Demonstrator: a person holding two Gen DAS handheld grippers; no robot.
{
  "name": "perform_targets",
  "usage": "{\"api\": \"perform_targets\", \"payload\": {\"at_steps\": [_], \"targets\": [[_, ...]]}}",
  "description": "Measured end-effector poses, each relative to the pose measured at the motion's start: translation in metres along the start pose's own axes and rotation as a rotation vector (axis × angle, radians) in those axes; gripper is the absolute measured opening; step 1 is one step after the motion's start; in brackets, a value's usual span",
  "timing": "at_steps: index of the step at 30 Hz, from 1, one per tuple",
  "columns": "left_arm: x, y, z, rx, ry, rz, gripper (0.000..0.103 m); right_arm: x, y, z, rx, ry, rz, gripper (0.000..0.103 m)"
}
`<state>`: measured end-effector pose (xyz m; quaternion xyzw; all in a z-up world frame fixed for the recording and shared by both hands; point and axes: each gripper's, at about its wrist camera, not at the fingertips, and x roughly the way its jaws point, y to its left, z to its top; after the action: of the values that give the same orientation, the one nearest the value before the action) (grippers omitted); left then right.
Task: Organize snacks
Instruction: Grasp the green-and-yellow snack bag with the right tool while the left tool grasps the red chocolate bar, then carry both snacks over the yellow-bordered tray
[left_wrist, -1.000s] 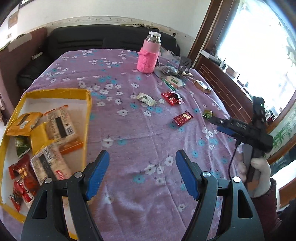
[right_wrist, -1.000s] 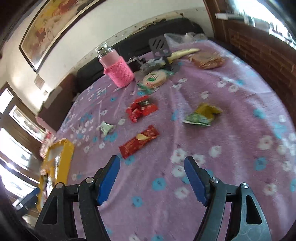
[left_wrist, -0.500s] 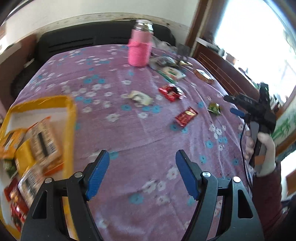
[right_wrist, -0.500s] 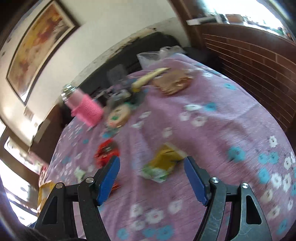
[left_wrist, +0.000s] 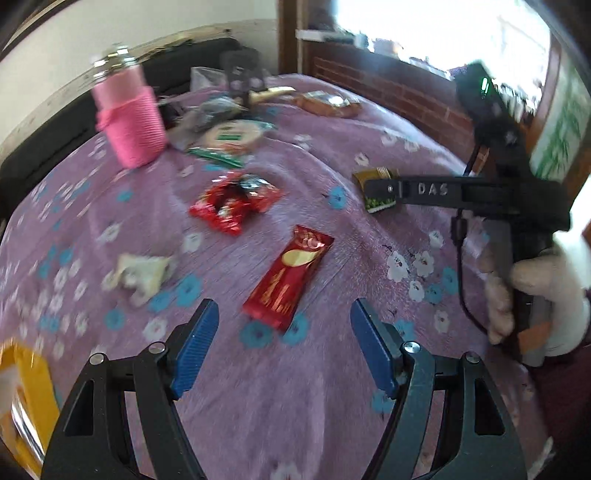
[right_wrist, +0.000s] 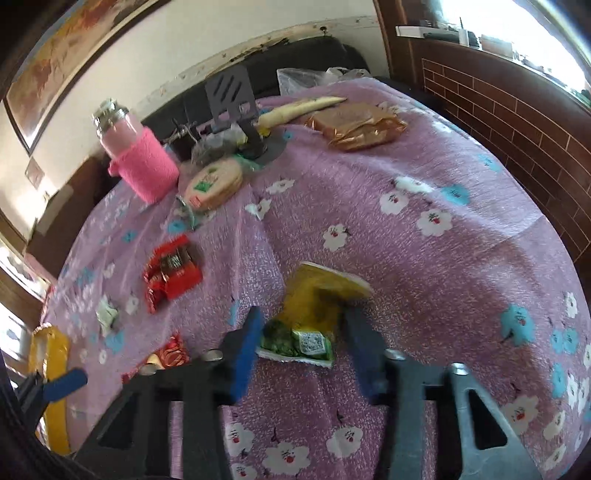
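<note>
My left gripper (left_wrist: 282, 336) is open just above the purple cloth, with a long red snack bar (left_wrist: 290, 275) lying straight ahead between its jaws' line. My right gripper (right_wrist: 304, 339) is open, its jaws either side of a yellow-green snack packet (right_wrist: 314, 314) without closing on it; the same gripper shows in the left wrist view (left_wrist: 384, 190) over that packet (left_wrist: 376, 201). A crumpled red packet (left_wrist: 234, 206) and a white wrapper (left_wrist: 142, 275) lie further left. The yellow tray (left_wrist: 26, 387) is at the left edge.
A pink-sleeved bottle (right_wrist: 138, 162), a round cracker pack (right_wrist: 214, 182), a phone stand (right_wrist: 236, 110) and a brown bread bag (right_wrist: 356, 127) crowd the far end. A brick wall (right_wrist: 517, 110) runs along the table's right side.
Both grippers moved forward and down. The left now faces the red bar and the tray has slid almost out of view. The right has come down around the yellow-green packet.
</note>
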<state>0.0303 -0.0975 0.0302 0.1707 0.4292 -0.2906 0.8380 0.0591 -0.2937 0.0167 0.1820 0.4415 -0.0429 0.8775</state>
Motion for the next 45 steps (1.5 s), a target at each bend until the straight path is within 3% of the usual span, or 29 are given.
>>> {"api": "perform_targets", "payload": {"at_steps": [2,9,10,13,15,19,21,22,23,25,30,32,35,45], "targets": [[0.011,-0.004,0.007,0.026,0.01,0.009,0.073,0.0,-0.002,0.0,0.008,0.004,0.015,0.036],[0.043,-0.006,0.017,0.088,0.05,0.012,0.073,-0.006,-0.015,0.001,0.063,0.0,0.072,0.032],[0.043,-0.004,0.018,0.087,0.047,-0.01,0.068,-0.009,-0.016,0.002,0.063,-0.006,0.075,0.03],[0.044,0.0,0.019,0.038,0.061,-0.096,0.023,-0.014,-0.015,0.003,0.062,-0.022,0.083,0.026],[0.043,-0.004,0.017,0.042,0.051,-0.08,0.023,-0.015,-0.012,0.003,0.048,-0.02,0.087,0.012],[0.038,-0.005,0.011,0.018,0.04,-0.049,0.023,-0.016,-0.01,0.002,0.032,-0.028,0.082,0.012],[0.037,-0.003,0.008,0.002,0.037,-0.036,0.023,-0.017,-0.008,0.001,0.016,-0.034,0.064,0.02],[0.035,-0.001,0.006,-0.014,0.037,-0.032,0.023,-0.017,-0.008,0.0,0.016,-0.037,0.053,0.03],[0.032,0.001,0.002,-0.037,0.033,-0.029,0.023,-0.015,-0.008,-0.001,0.017,-0.028,0.044,0.048],[0.026,0.003,-0.004,-0.061,0.025,-0.022,0.023,-0.01,-0.008,-0.002,0.02,-0.01,0.051,0.058],[-0.002,0.013,-0.018,-0.127,-0.029,-0.035,0.023,-0.002,0.005,-0.007,-0.055,-0.008,0.011,0.058],[-0.013,0.017,-0.023,-0.153,-0.049,-0.036,0.023,-0.001,0.012,-0.01,-0.09,-0.014,-0.01,0.043],[-0.033,0.023,-0.033,-0.19,-0.087,-0.039,0.023,-0.004,0.017,-0.012,-0.11,-0.03,-0.017,0.036],[-0.087,0.048,-0.07,-0.298,-0.174,-0.02,0.023,-0.025,0.018,-0.015,-0.094,-0.114,0.024,0.031]]}}
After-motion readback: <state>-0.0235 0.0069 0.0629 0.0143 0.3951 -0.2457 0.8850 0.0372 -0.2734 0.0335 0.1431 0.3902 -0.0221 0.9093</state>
